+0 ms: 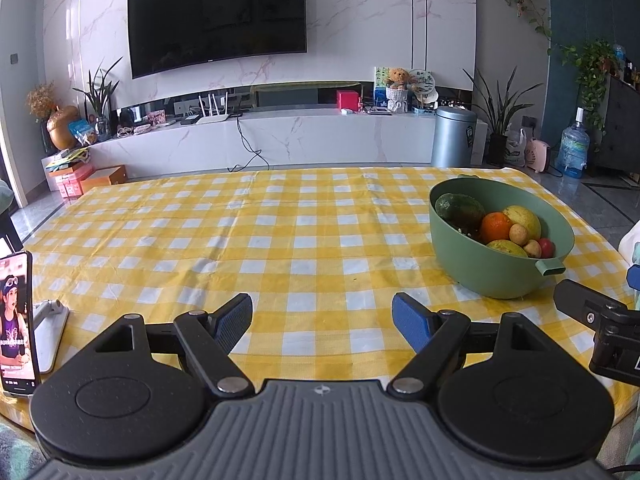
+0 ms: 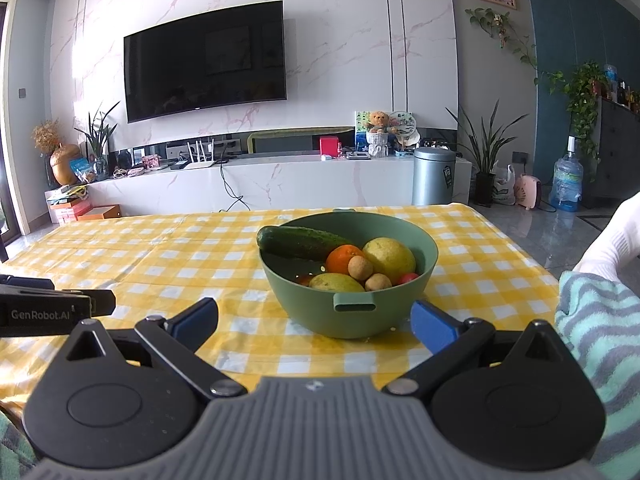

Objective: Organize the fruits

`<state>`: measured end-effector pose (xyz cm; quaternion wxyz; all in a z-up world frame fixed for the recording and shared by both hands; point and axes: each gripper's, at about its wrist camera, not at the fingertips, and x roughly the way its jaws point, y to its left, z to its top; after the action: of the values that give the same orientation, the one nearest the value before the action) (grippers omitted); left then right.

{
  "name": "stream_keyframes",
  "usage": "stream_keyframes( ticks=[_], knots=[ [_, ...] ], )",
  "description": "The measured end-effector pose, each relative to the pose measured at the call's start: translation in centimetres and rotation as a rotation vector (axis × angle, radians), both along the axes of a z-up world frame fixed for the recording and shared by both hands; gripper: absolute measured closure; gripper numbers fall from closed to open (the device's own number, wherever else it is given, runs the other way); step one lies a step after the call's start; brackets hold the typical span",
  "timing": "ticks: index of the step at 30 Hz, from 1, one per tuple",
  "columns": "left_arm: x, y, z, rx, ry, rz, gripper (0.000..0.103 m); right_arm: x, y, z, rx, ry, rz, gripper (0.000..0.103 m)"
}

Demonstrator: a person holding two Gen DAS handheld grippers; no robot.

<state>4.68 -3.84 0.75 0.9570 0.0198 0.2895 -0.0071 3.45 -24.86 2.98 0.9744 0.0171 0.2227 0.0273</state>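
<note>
Both grippers hover low over the near edge of the table with their blue-padded fingers spread wide and nothing between them; the left gripper (image 1: 322,322) faces a bare stretch of the yellow-and-white checked tablecloth (image 1: 240,232), while the right gripper (image 2: 314,320) points straight at the green bowl (image 2: 348,316), whose near handle sits between its fingertips but not touching either; the bowl stands on the cloth toward the right side of the table, and from the left wrist view it lies ahead and to the right of the left gripper, well apart from it; inside the bowl a cucumber (image 2: 298,242) rests across the far left rim, an orange (image 2: 340,258) lies beside it, a large yellow-green fruit (image 2: 390,258) sits to the right, another yellowish one (image 2: 334,282) lies at the near wall, two small brown round fruits (image 2: 360,268) are touching in the middle, and a small red fruit (image 2: 408,278) peeks out at the right wall; a phone (image 1: 16,324) with a lit screen leans upright on a white stand (image 1: 50,332) at the left edge of the table; a striped towel (image 2: 600,344) lies at the right; behind the table hangs a dark television (image 2: 204,60).
</note>
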Motion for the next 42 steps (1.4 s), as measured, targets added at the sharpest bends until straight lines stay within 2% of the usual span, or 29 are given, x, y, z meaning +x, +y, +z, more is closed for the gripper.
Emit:
stream_keyframes(
  ticks=[27, 42],
  knots=[
    [-0.16, 0.39, -0.14, -0.008, 0.01, 0.011, 0.01, 0.09, 0.09, -0.05, 0.004, 0.002, 0.001, 0.004],
    [-0.47, 0.23, 0.53, -0.024, -0.035, 0.017, 0.01, 0.13, 0.1, -0.12, 0.009, 0.003, 0.002, 0.004]
  ],
)
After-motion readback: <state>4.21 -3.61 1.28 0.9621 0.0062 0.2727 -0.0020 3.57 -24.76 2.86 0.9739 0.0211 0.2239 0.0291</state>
